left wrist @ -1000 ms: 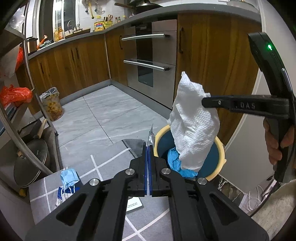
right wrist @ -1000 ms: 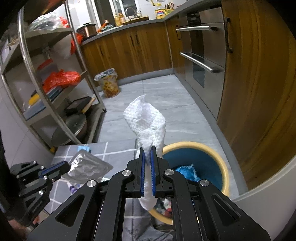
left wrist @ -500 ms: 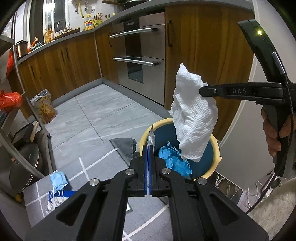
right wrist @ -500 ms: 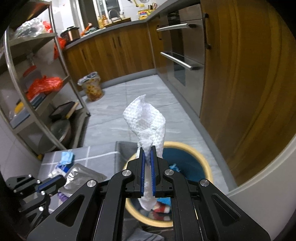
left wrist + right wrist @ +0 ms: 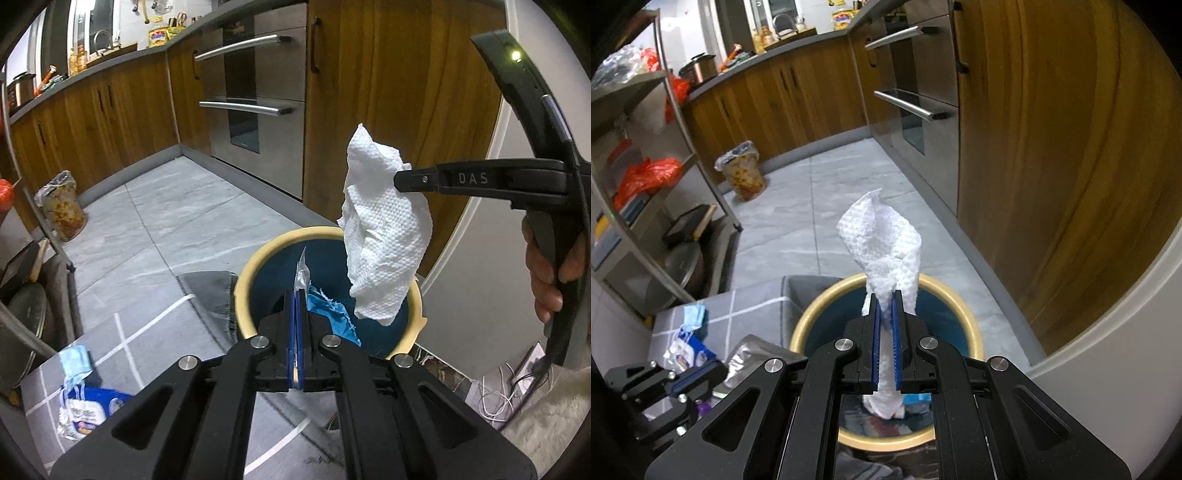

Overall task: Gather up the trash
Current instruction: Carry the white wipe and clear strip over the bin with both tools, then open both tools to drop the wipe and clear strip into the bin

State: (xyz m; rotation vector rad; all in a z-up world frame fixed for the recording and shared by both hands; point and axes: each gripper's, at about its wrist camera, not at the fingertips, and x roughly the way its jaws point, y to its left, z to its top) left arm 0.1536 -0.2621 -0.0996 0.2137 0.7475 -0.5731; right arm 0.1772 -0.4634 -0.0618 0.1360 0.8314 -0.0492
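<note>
Now my right gripper (image 5: 885,306) pinches a white paper towel (image 5: 882,243) above the yellow-rimmed bin (image 5: 812,317); my left gripper (image 5: 295,306) clamps a silver foil wrapper (image 5: 301,273) at its rim.

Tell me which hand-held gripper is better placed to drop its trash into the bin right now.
Right. The right hand-held gripper holds the paper towel hanging over the bin's opening. The left hand-held gripper pinches a silver wrapper that looks nearer the rim's edge.
</note>
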